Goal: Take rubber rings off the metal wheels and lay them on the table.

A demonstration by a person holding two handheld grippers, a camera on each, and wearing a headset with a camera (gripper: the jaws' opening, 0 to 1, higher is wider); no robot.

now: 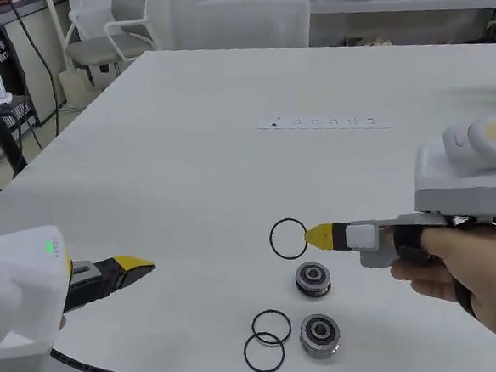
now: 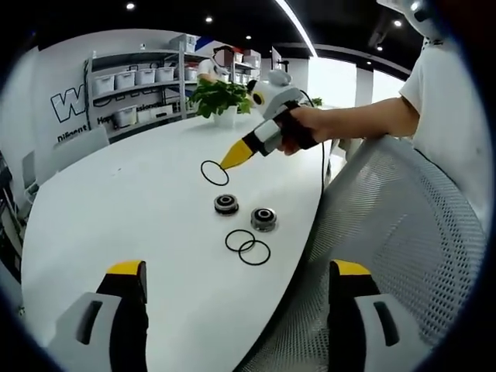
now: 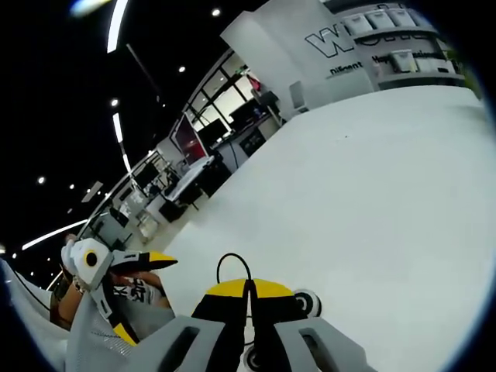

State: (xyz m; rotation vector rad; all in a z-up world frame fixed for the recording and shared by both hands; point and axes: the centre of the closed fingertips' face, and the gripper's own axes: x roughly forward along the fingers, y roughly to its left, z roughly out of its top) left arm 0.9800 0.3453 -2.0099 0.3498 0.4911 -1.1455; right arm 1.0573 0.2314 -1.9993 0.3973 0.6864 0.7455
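My right gripper (image 1: 313, 237) (image 3: 248, 289) is shut on a thin black rubber ring (image 1: 287, 238) (image 3: 230, 266), pinching its edge just beyond the two metal wheels. The nearer-to-it wheel (image 1: 312, 279) (image 2: 226, 204) (image 3: 308, 302) and the second wheel (image 1: 320, 334) (image 2: 263, 218) stand on the white table (image 1: 227, 136). Two loose rings (image 1: 271, 326) (image 1: 264, 353) lie overlapping left of the second wheel, also as rings (image 2: 239, 239) (image 2: 254, 252). My left gripper (image 1: 156, 326) (image 2: 238, 279) is open and holds nothing, well left of the wheels. The right gripper (image 2: 232, 159) and its ring (image 2: 215, 172) appear ahead of it.
A flat white power strip (image 1: 324, 123) lies farther back on the table. Chairs (image 1: 253, 19) stand at the far edge, and a mesh chair back (image 2: 403, 232) is close on my near side. A potted plant (image 2: 219, 97) sits at the table's far end.
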